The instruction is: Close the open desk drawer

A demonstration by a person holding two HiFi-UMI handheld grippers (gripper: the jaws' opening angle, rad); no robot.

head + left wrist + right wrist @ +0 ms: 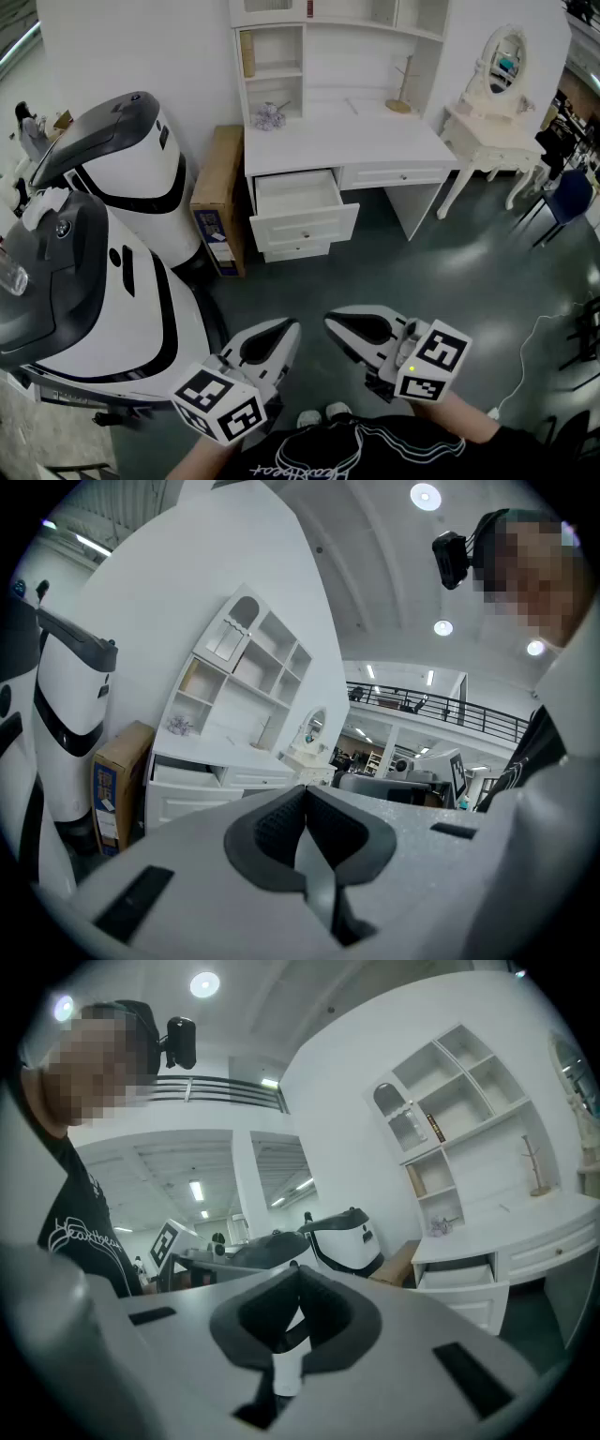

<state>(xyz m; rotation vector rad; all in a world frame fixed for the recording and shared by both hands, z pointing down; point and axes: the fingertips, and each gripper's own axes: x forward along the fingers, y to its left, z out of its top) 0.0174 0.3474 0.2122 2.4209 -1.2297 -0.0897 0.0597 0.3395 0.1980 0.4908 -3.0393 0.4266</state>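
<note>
A white desk [347, 141] with a shelf hutch stands ahead across the floor. Its upper left drawer [298, 199] is pulled well out, and the drawer to its right sits flush. Both grippers hang low and close to me, far short of the desk. My left gripper [289, 330] is shut with nothing in it, and so is my right gripper [332, 322]. In the left gripper view the open drawer [184, 778] shows beyond the shut left gripper [305, 797]. The right gripper view shows the drawer [459, 1284] past the right gripper [298, 1275].
Two large white-and-black machines [103, 272] fill the left side. A cardboard box [218, 195] leans between them and the desk. A white vanity table with an oval mirror [489, 131] and a blue chair [567, 199] stand at the right. A cable [536, 342] lies on the grey floor.
</note>
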